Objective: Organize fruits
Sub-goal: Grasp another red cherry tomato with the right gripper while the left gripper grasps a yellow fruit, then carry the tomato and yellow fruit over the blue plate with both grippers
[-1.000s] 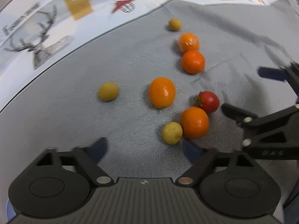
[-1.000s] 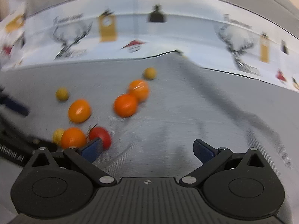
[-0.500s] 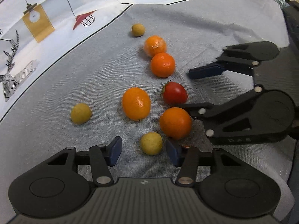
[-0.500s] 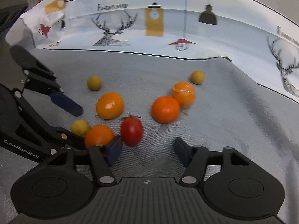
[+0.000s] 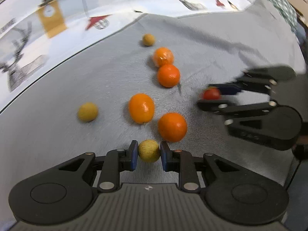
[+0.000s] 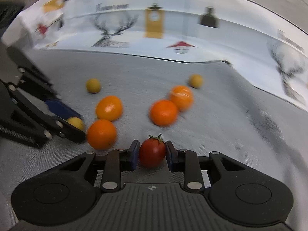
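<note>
In the left wrist view my left gripper [image 5: 149,152] is shut on a small yellow-green fruit [image 5: 148,150], its blue pads pressed on both sides. My right gripper [image 6: 152,154] is shut on a red tomato [image 6: 152,152] with a green stalk. The tomato [image 5: 211,94] also shows between the right gripper's [image 5: 213,94] fingers from the left side. Several oranges lie loose on the grey cloth [image 5: 77,80]: one [image 5: 172,127] just beyond my left fingers, an oval one [image 5: 141,108], and a touching pair [image 5: 168,75] farther back. Two more small yellow fruits [image 5: 87,112] [image 5: 148,39] lie apart.
A white printed cloth [image 6: 154,28] with deer and lamp pictures borders the grey cloth at the back. The grey cloth is bare to the right of the fruits in the right wrist view. The left gripper's black body [image 6: 28,115] fills that view's left side.
Both grippers went from wide open to shut: the left one closed on the small yellow-green fruit, the right one on the red tomato. The two grippers drew close to the fruit cluster.
</note>
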Motion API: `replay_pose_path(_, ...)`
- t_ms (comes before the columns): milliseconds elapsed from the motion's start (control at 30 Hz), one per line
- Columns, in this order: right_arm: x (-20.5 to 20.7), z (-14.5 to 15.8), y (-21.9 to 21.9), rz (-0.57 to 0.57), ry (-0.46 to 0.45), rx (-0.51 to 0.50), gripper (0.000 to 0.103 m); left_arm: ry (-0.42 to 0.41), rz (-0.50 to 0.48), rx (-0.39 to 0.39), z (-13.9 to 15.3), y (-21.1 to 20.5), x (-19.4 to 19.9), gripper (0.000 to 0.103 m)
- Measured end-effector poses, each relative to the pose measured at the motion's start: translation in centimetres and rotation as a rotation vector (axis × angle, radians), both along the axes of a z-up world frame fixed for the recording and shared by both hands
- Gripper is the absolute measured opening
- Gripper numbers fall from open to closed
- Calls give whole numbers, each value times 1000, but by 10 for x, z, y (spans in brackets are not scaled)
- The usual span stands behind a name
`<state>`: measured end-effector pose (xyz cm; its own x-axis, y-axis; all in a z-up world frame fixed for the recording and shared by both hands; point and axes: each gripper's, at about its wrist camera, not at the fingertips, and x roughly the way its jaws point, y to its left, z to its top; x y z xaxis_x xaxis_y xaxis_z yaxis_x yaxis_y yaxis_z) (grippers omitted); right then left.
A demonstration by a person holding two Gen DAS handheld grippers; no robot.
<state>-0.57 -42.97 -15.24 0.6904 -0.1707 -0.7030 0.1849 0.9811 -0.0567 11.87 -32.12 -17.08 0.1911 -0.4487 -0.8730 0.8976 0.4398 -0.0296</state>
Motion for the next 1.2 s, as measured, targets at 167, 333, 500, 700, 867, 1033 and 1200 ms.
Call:
replay_pose_path(167,-39,26,6,-161,-83,34,30,27,170,-37,42,40,-20,27)
replay_pose_path(333,-76,67,44,-211,-172,143,30,26,314,-42,92,99,-46,27)
replay_pose_path(500,-90,95,104,-123,-170,277,30,31,449,-41,130,169,-61,27)
replay_pose_path(700,-91,118,185,15,-141,324,30,22,576,-41,157,248,-82,27)
replay_pose_path(867,-100,132,242,101,-100,324,30,-10,637,-73,172,306,-109,27)
replay_pose_path(1033,-113,138,287,159,-68,295,30,8,684,-116,177,350,-130,27)
replay_pose_path(1200,-119,142,308,173,-56,251,30,8,713,-143,179,369,-135,27)
